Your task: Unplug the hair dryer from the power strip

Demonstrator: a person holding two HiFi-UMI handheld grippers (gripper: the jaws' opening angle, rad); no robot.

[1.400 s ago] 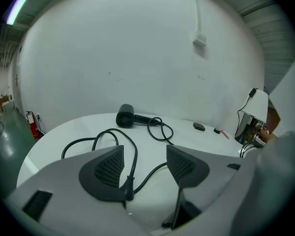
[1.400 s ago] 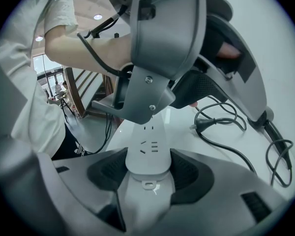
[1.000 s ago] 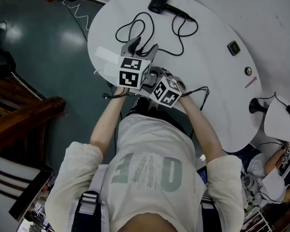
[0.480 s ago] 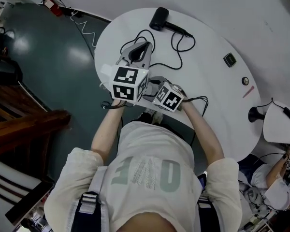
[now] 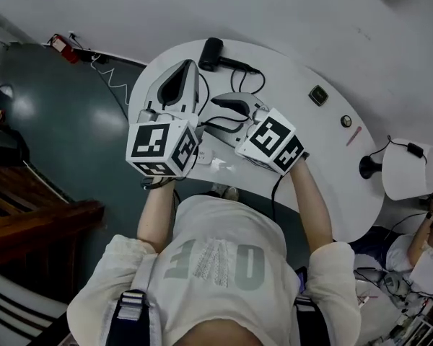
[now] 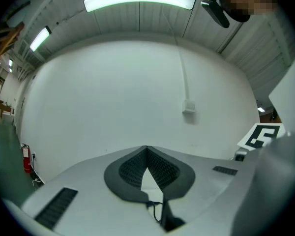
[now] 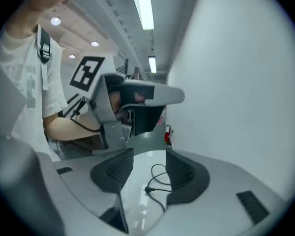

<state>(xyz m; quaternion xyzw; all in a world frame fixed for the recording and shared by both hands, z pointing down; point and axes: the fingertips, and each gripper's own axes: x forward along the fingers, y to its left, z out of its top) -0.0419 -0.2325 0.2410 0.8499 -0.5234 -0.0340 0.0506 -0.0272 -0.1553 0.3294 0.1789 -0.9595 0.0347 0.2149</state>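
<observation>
The black hair dryer (image 5: 211,52) lies at the far edge of the white round table (image 5: 325,164). Its black cord (image 5: 239,85) loops toward me. In the right gripper view the cord's plug end (image 7: 148,189) lies loose on the tabletop. My left gripper (image 5: 187,67) is raised above the table, pointing level at the wall. Its jaws are shut (image 6: 146,149) with nothing held. My right gripper (image 5: 224,110) hangs beside it, tilted down. Its jaws (image 7: 148,156) are closing and have nothing between the pads. I cannot make out the power strip under the grippers.
On the table's right side lie a small dark device (image 5: 318,94), a round knob (image 5: 346,121) and a red pen (image 5: 353,135). A white shade (image 5: 408,168) on a black stand (image 5: 366,168) sits at the right edge. A second person (image 5: 415,254) is at lower right.
Both grippers have lifted from the table toward the camera. The left jaws, open over the cord a second ago, have shut. The cord stays on the table.
</observation>
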